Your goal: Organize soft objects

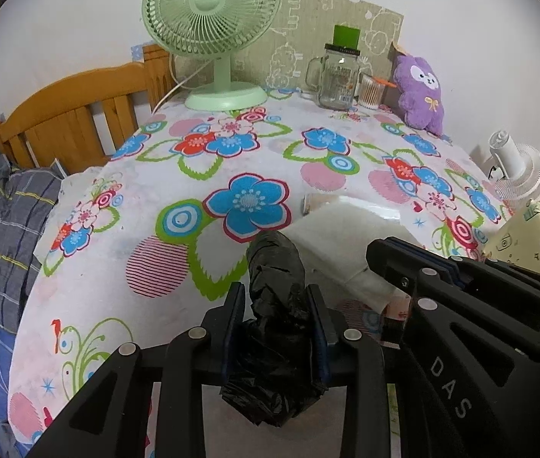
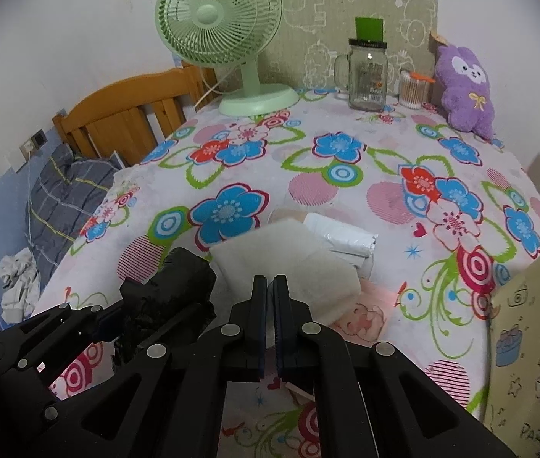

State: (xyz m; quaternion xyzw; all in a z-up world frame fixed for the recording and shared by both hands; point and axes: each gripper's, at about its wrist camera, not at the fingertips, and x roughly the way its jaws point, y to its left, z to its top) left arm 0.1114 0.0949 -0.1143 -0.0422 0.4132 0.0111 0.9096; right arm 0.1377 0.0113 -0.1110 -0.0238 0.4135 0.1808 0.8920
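My left gripper [image 1: 277, 305] is shut on a crumpled black plastic bag roll [image 1: 275, 290], held just above the flowered tablecloth [image 1: 193, 175]. The roll also shows at the lower left of the right wrist view [image 2: 178, 282]. My right gripper [image 2: 270, 290] is shut on a folded white cloth [image 2: 289, 259], which lies over a white plastic packet [image 2: 342, 236]. The cloth also shows in the left wrist view [image 1: 346, 229], beside the right gripper [image 1: 384, 252]. A purple plush toy [image 1: 420, 91] stands at the table's far right.
A green desk fan [image 1: 212, 30], a glass mug jar [image 1: 336, 76] and a cotton swab tub [image 1: 369, 91] stand along the back. A wooden bed headboard [image 1: 79, 114] and grey bedding [image 1: 6, 213] lie left. A white fan [image 1: 518, 171] and yellow patterned bag [image 2: 529, 343] sit right.
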